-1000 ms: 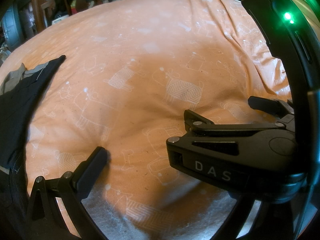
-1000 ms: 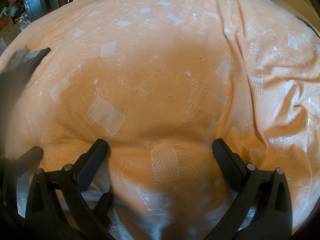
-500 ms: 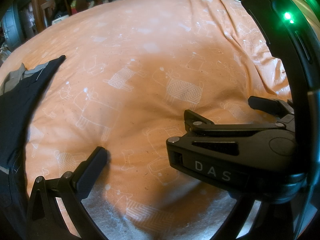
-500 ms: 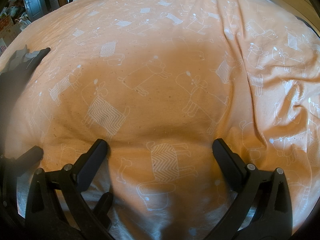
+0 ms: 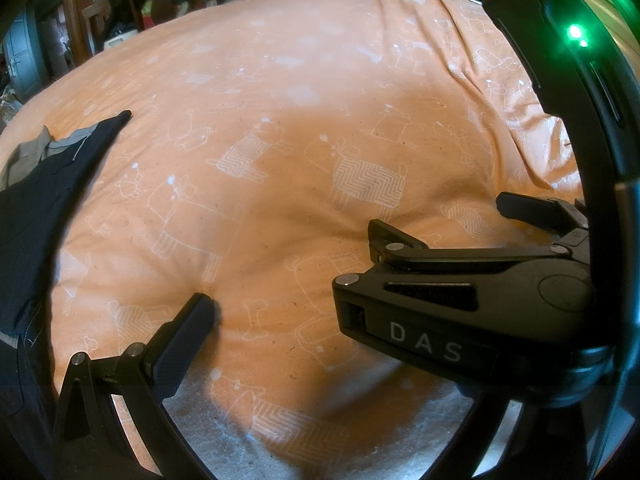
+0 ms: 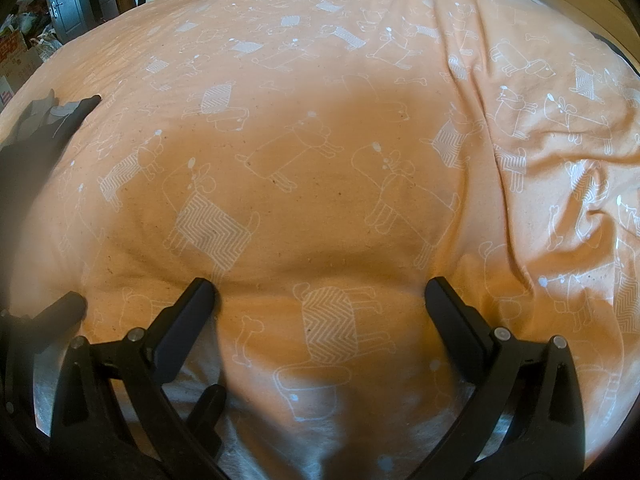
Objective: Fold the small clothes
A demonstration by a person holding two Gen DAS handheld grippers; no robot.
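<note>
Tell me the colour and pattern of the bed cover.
Orange bed cover with white outlined dogs, some zigzag-filled; clearest in the right wrist view.

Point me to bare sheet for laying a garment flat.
Free: the middle of the orange sheet, between the dark garment at left and the wrinkled folds at right. Crowded only at the near edge, by both open grippers.

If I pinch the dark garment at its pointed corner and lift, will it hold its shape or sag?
The dark garment will probably sag: it lies flat and follows the bedspread beneath, like thin cloth. It likely weighs little. The grey-trimmed edge near the corner may be slightly firmer, though that is hard to tell.
</note>
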